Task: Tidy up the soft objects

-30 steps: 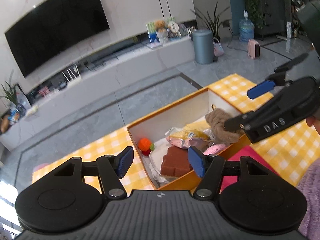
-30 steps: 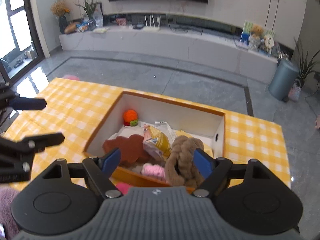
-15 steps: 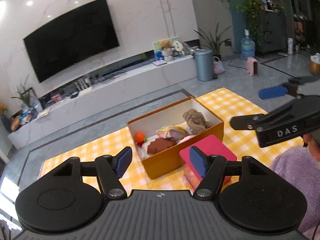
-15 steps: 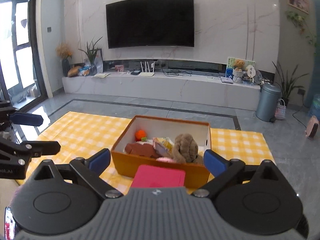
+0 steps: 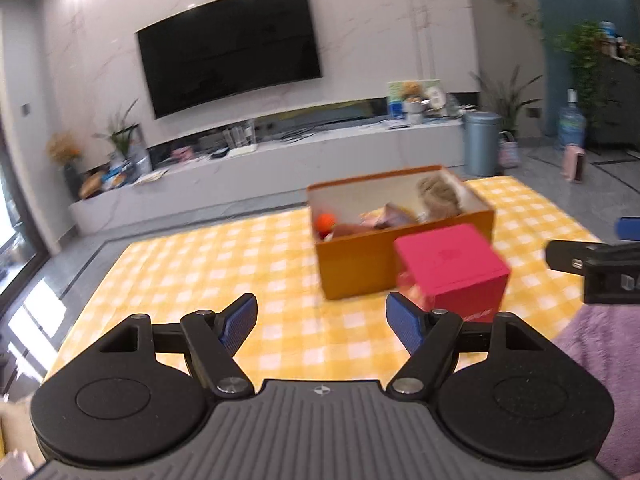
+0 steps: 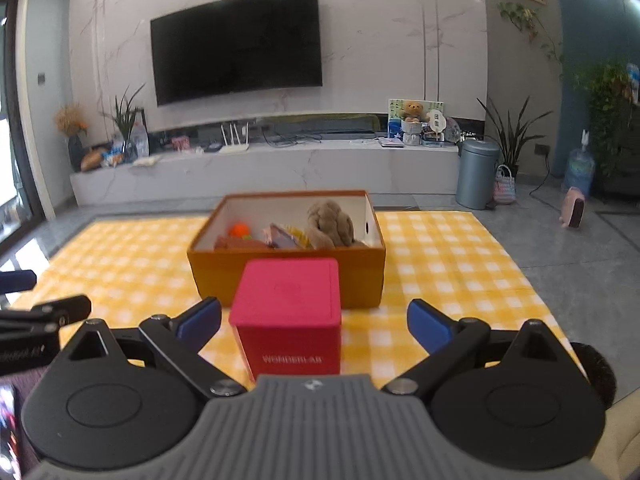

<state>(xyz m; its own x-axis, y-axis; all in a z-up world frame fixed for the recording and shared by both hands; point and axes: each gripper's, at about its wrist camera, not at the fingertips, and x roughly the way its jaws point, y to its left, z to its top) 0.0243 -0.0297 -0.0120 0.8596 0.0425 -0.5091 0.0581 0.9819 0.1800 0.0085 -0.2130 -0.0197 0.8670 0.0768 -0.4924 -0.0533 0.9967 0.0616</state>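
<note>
An orange box stands toward the far edge of the yellow checked worktop, holding a brown plush toy, an orange ball and other soft items. A pink box sits just in front of it. The left gripper is opening, nothing between its jaws; the right gripper stands spread wide, pads apart from the pink box.

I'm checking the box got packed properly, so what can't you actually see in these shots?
- Box bottom: both views, hidden by its front wall and the toys.
- Box's lower front: right wrist view, behind the pink cube.
- Box contents: left wrist view, motion-blurred.
- Purple fabric: left wrist view, cut off by the right edge.
</note>
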